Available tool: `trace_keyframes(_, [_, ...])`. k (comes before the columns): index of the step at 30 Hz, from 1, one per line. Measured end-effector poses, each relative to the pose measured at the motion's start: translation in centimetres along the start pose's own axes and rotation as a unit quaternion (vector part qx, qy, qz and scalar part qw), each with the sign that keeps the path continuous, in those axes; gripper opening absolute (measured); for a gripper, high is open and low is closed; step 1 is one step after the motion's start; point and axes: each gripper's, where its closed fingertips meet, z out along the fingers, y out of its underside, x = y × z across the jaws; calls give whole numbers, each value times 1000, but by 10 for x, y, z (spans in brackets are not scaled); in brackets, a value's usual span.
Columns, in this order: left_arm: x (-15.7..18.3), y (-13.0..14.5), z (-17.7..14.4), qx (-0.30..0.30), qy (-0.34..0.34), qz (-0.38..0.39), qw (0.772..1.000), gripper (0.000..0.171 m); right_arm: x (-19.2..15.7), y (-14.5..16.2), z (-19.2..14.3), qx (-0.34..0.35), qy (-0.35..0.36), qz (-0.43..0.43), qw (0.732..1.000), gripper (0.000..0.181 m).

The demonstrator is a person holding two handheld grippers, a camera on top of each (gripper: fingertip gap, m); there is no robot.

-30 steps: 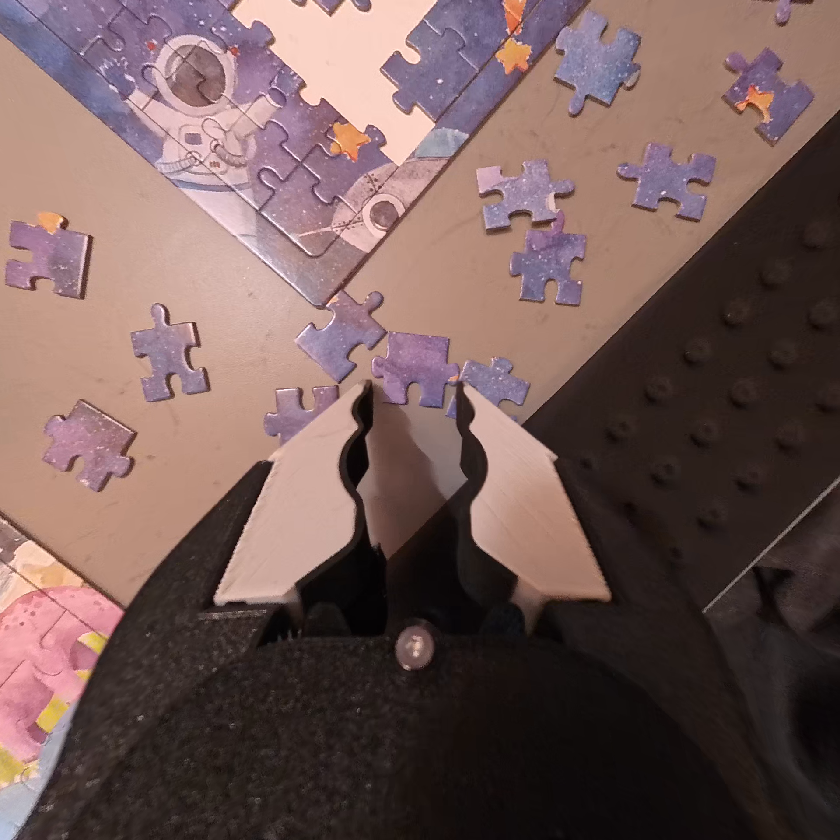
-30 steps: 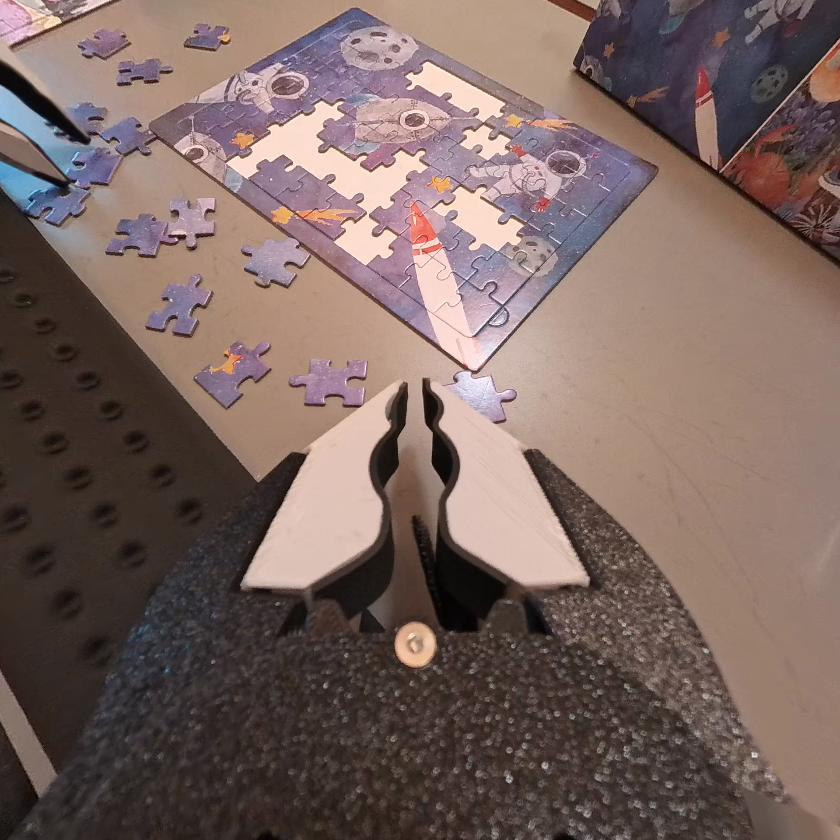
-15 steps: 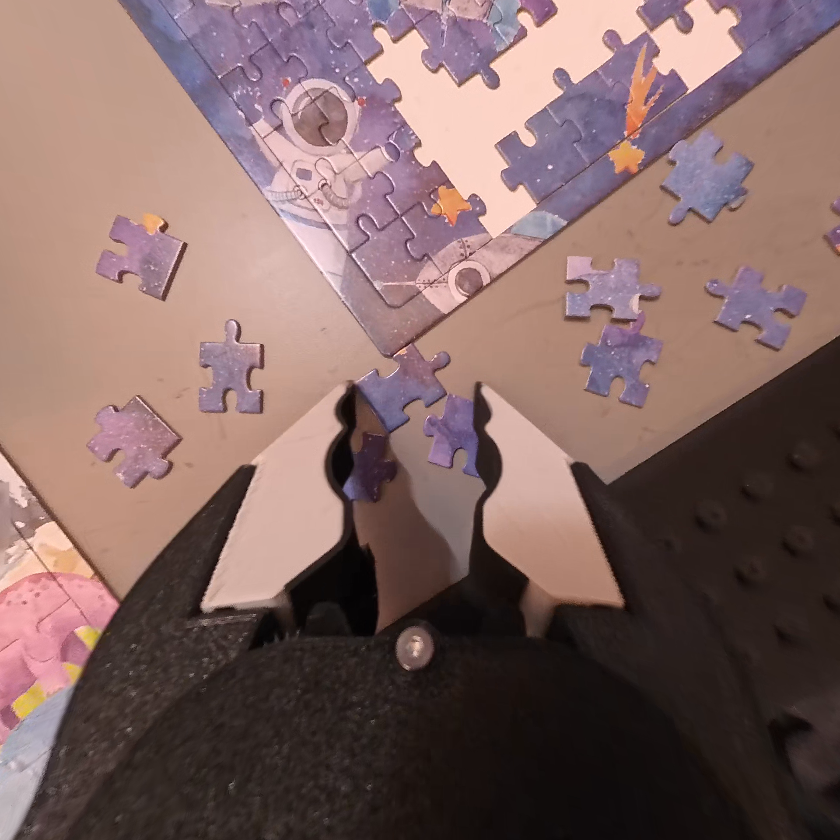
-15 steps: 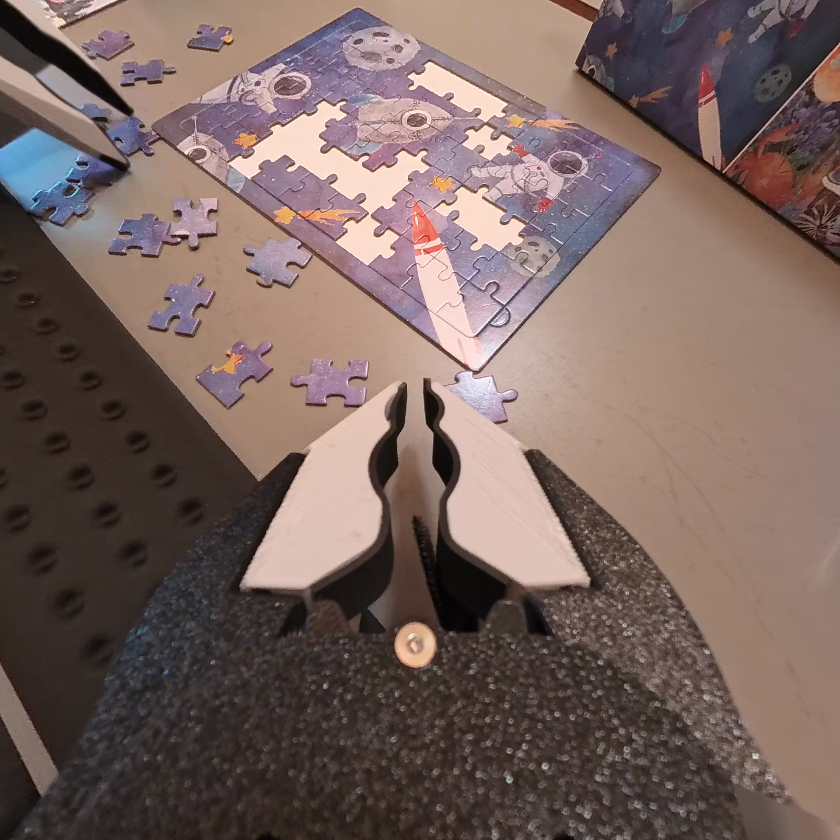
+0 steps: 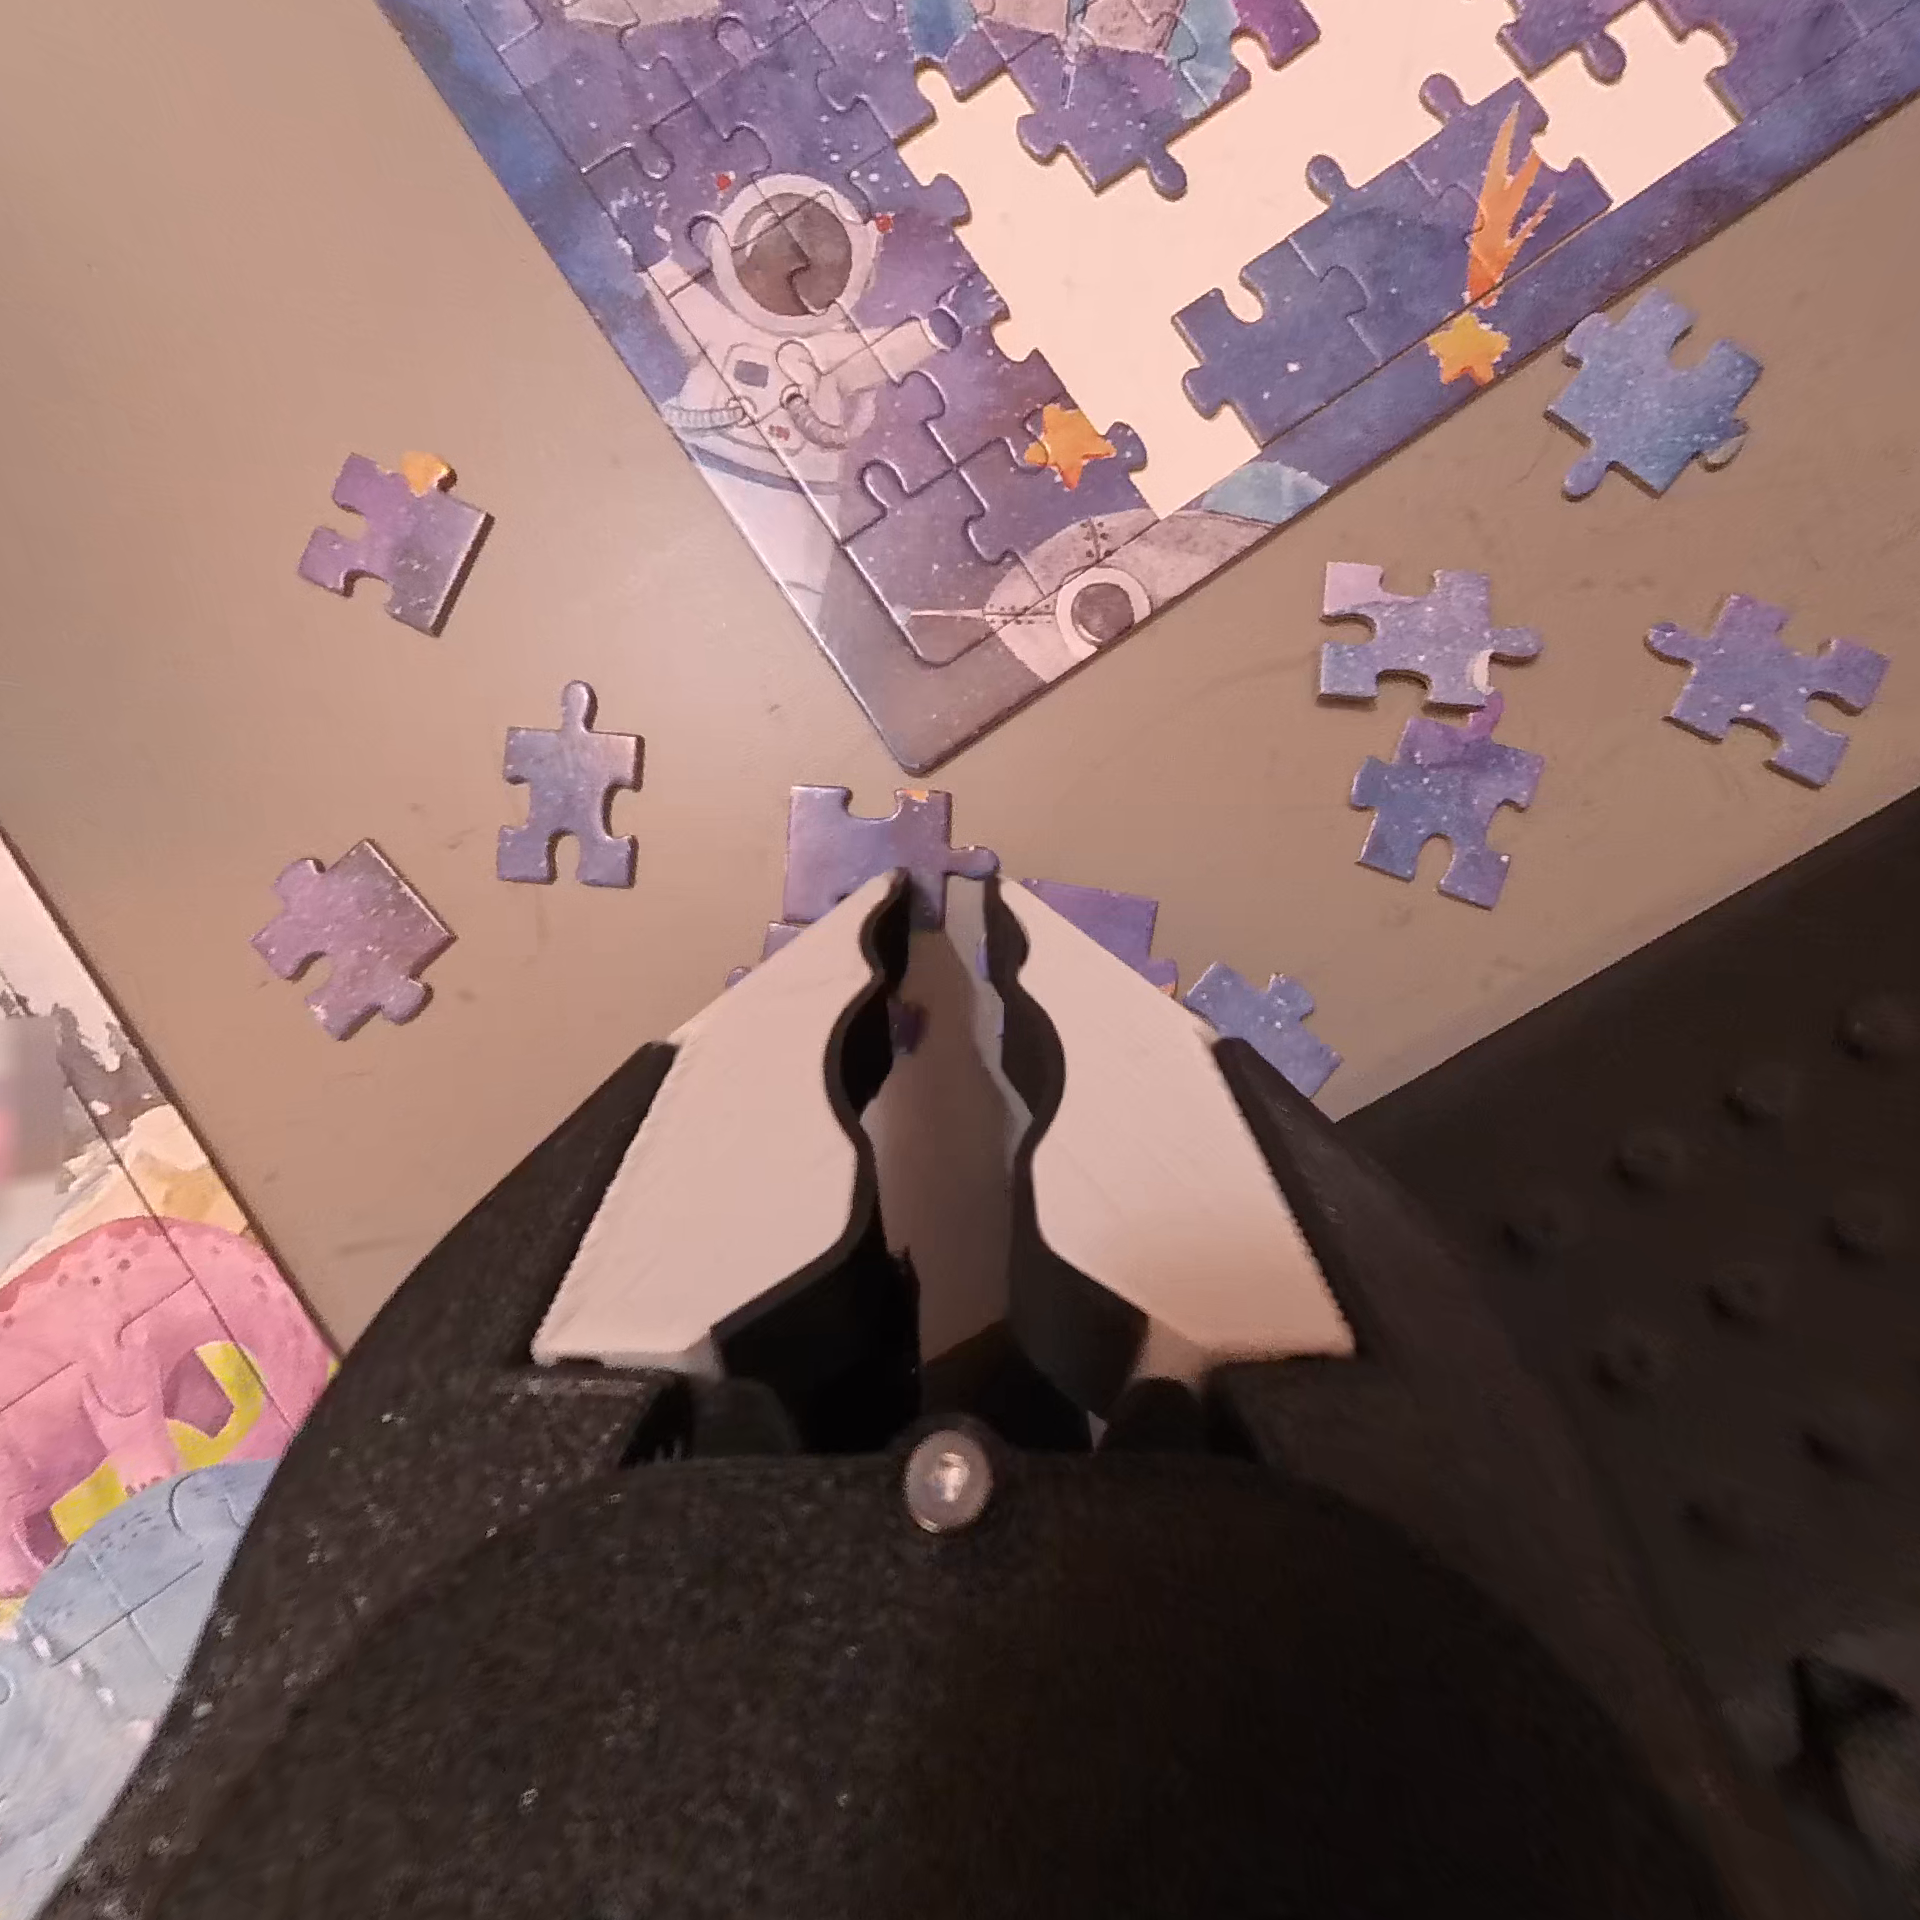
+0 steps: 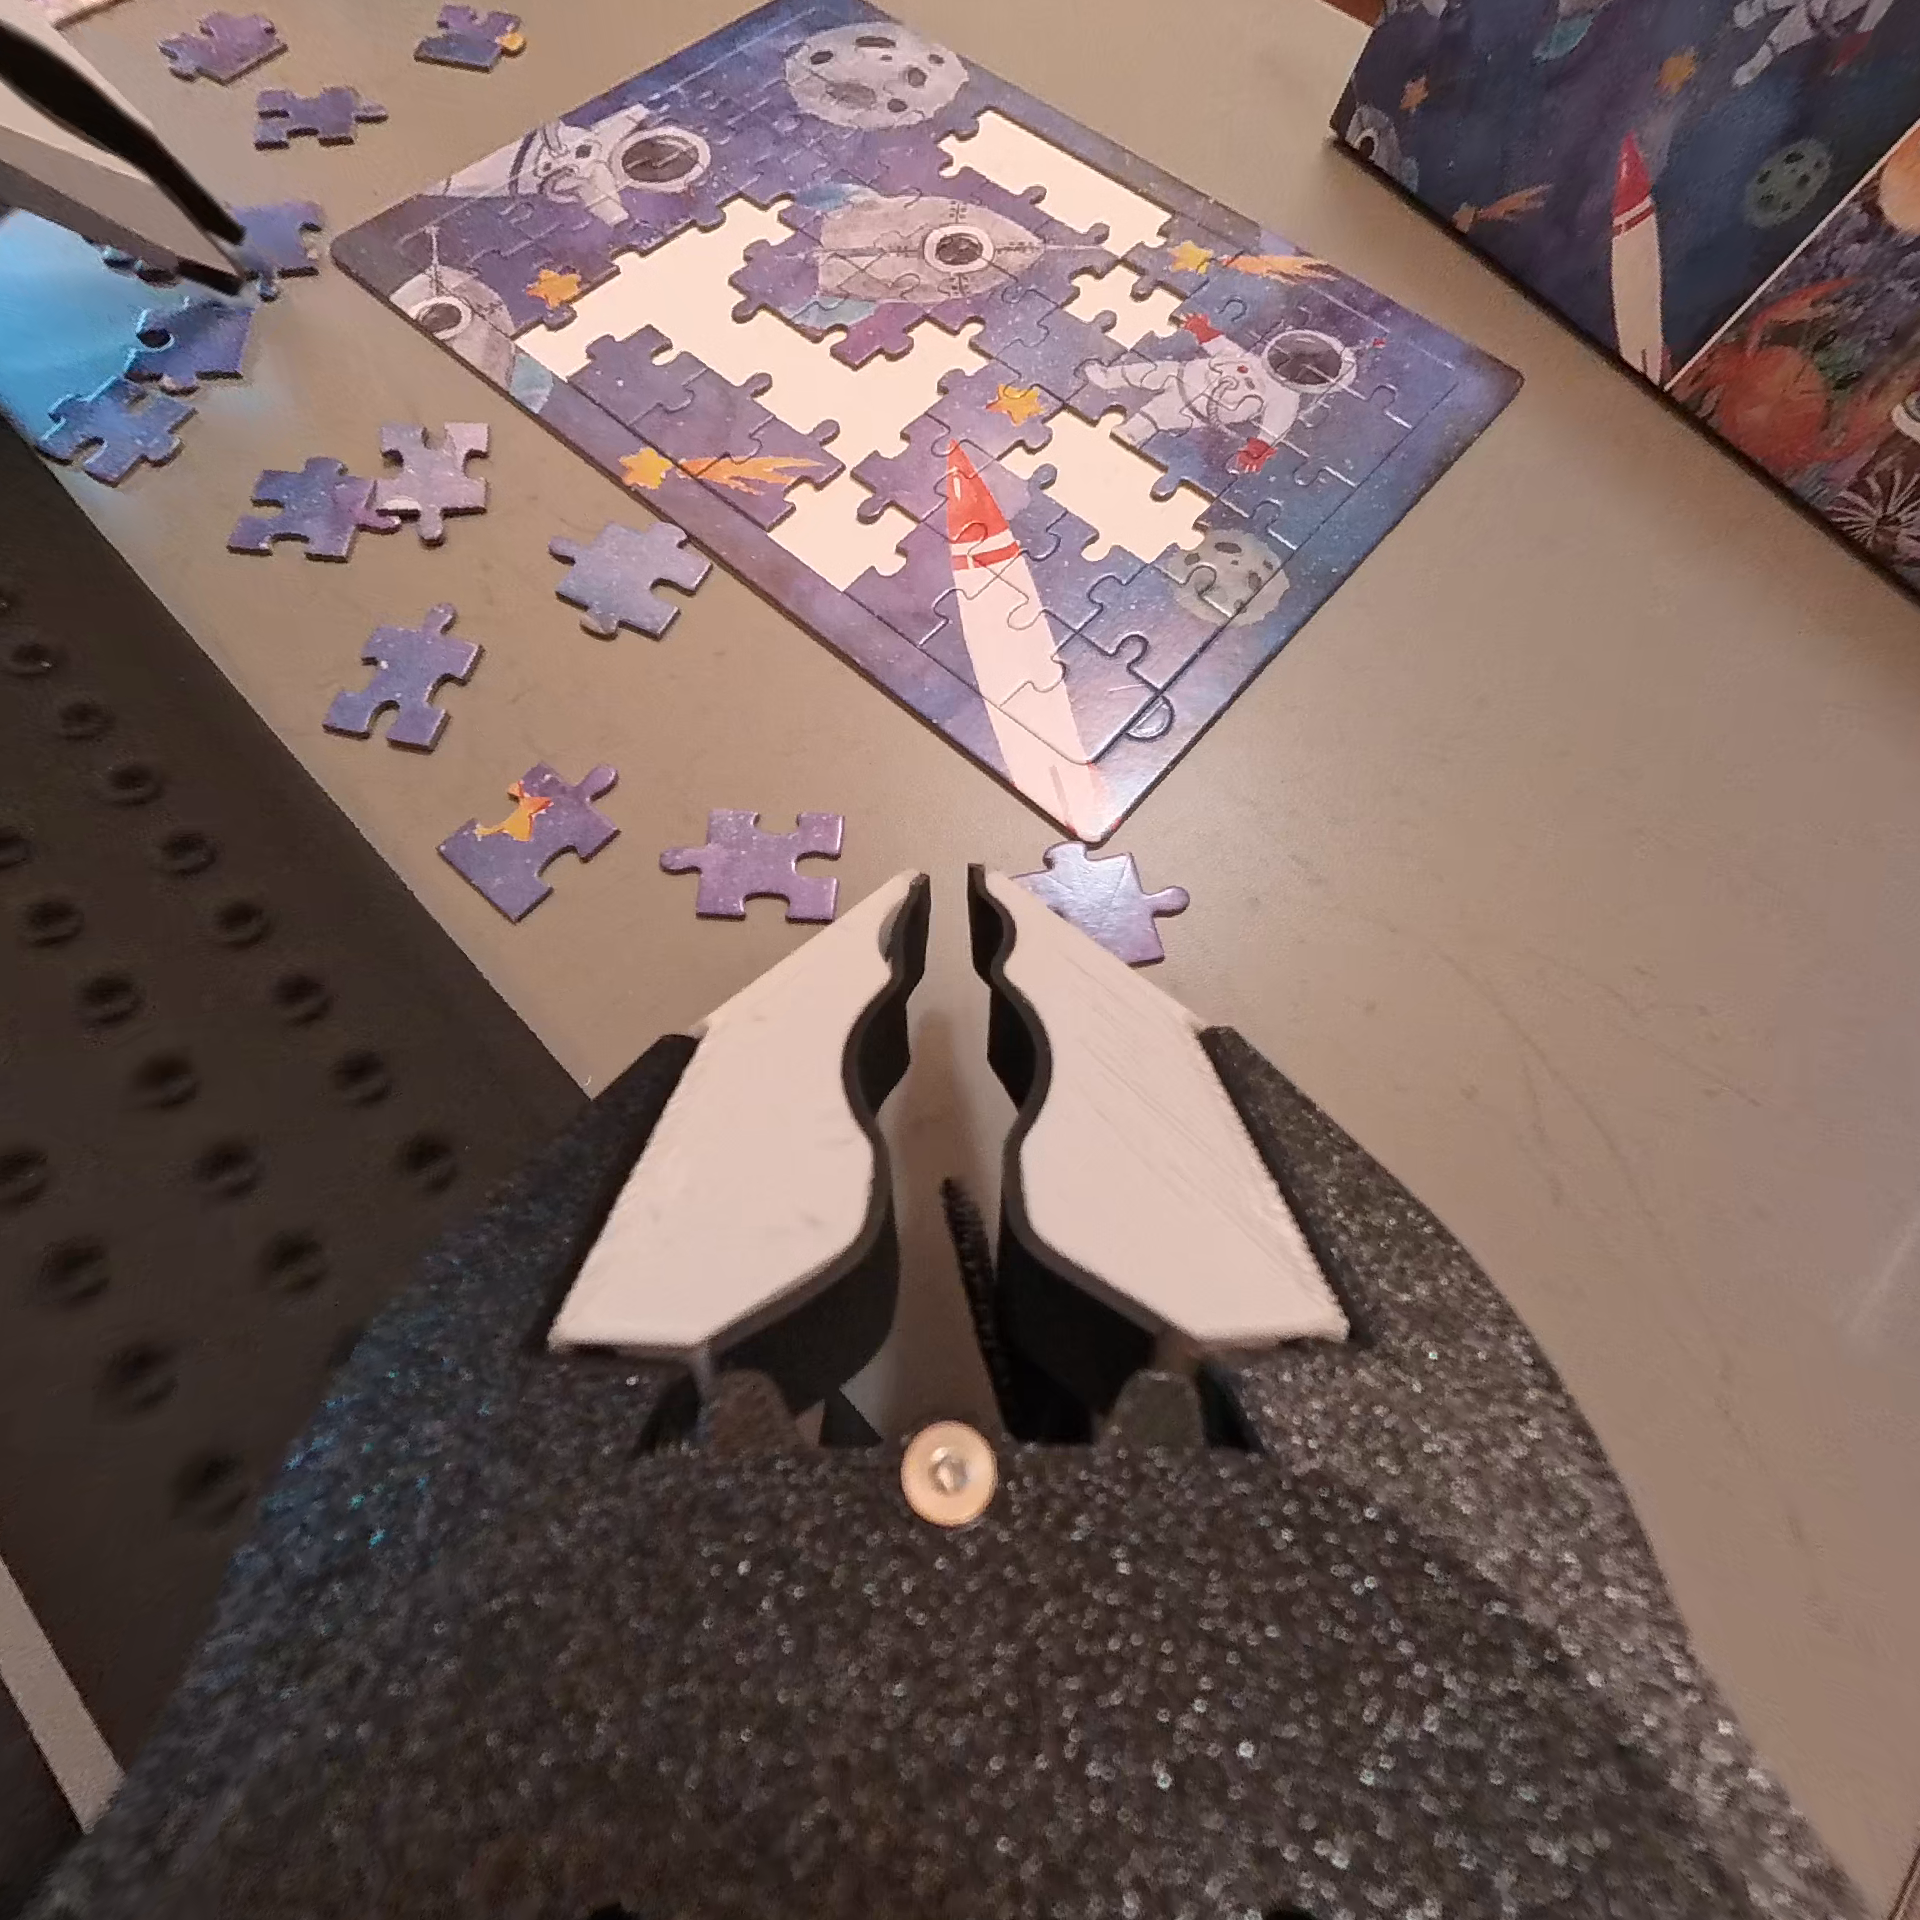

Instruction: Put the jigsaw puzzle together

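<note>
The space jigsaw board (image 5: 904, 717) lies partly filled, with white gaps; it also shows in the right wrist view (image 6: 1455, 395). Several loose purple pieces lie around it (image 5: 569, 805) (image 6: 405, 675). My left gripper (image 5: 943, 883) is just short of the board's near corner, its tips closed on a purple piece (image 5: 862, 831). More pieces lie under its fingers (image 5: 1262, 1023). It shows at the top left of the right wrist view (image 6: 223, 265). My right gripper (image 6: 948, 883) is shut and empty above the table, between two pieces (image 6: 764, 862) (image 6: 1101, 904).
A black studded mat (image 5: 1662, 1143) runs along the table edge, also seen in the right wrist view (image 6: 156, 1039). A second puzzle with a pink animal (image 5: 104, 1351) lies at the left. A picture box (image 6: 1714, 208) stands at the far right. The grippers' ends are close to 30 cm from one another.
My left gripper moved forward to the board's corner, opened wide over the pieces, then closed its tips on one. The right gripper has not moved.
</note>
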Motion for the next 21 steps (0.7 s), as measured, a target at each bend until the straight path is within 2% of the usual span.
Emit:
trace_keyframes(6, [-15,0,-4,-2,-12,-15,1000,39,1,0,0,1,1,5,1000,7])
trace_keyframes(11, [-28,3,-13,1,-25,-27,999,40,2,0,0,1,0,10,1000,7])
trace_keyframes(16, [3,12,-25,-5,62,-18,998,33,2,0,0,0,-3,10,1000,7])
trace_keyframes(21, [21,16,-20,-17,79,0,997,40,1,0,0,1,-3,8,1000,7])
